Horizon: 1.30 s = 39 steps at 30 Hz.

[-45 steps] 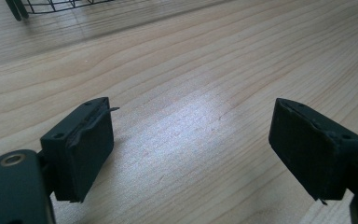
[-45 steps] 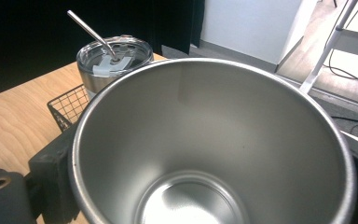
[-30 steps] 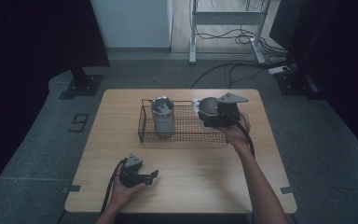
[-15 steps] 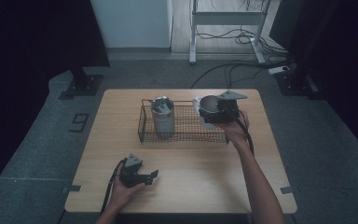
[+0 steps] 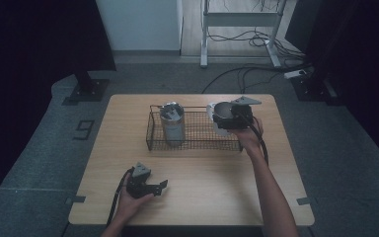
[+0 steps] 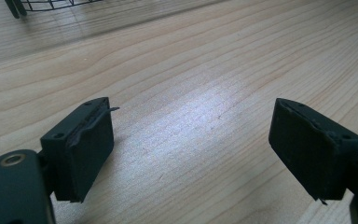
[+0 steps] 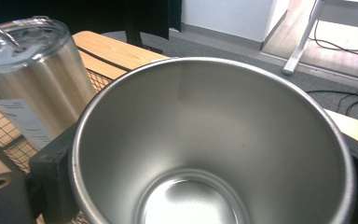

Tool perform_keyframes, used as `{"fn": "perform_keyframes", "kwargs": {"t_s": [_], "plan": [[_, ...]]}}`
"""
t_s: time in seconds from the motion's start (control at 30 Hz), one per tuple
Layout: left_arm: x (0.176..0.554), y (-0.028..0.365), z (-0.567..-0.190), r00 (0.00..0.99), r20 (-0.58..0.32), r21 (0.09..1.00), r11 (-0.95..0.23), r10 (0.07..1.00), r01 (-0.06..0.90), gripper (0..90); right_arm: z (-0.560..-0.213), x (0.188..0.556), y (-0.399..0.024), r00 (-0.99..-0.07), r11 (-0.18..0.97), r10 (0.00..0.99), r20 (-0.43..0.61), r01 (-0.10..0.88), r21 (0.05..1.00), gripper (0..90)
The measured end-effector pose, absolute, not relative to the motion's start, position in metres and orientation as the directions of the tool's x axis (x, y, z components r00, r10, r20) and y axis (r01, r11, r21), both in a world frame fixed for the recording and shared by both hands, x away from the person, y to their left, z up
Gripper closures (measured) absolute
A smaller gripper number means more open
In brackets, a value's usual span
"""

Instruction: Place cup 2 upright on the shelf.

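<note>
Open-topped stainless steel cup (image 7: 209, 144) sits clamped between the jaws of the right hand-held gripper (image 5: 233, 116), held over the right end of the black wire basket (image 5: 197, 134) on the pale wooden table (image 5: 212, 182). At the basket's left end stands a lidded stainless steel tumbler (image 5: 172, 123) with a paper label, upright and well apart from the cup. From the side, the cup appears tipped slightly, its mouth facing the camera that rides on its gripper. The left hand-held gripper (image 5: 149, 184) rests near the table's front edge with its jaws spread wide and nothing between them, only bare wood beneath. By the look of it, the step in hand is setting the cup down into the basket beside the tumbler. That next move calls for lowering it level past the wire rim, clear of the tumbler, until its base meets the mesh floor, then easing the grip.
</note>
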<state>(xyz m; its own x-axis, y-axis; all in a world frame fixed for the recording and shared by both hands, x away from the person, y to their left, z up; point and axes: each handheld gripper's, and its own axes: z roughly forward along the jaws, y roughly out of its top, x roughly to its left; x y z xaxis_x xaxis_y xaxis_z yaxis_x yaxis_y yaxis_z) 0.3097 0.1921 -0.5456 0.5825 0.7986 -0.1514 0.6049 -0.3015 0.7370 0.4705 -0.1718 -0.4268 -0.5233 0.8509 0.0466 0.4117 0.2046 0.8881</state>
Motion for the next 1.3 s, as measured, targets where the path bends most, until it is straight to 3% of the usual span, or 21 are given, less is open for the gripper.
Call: {"fn": "perform_keyframes", "kwargs": {"t_s": [1.3], "plan": [[0.31,0.193,-0.546,0.581,-0.158,0.734,-0.298,0.799,0.61,14.4,-0.471,0.485,-0.165,-0.502,0.253,0.864,0.037,0.496,0.831,6.5]]}}
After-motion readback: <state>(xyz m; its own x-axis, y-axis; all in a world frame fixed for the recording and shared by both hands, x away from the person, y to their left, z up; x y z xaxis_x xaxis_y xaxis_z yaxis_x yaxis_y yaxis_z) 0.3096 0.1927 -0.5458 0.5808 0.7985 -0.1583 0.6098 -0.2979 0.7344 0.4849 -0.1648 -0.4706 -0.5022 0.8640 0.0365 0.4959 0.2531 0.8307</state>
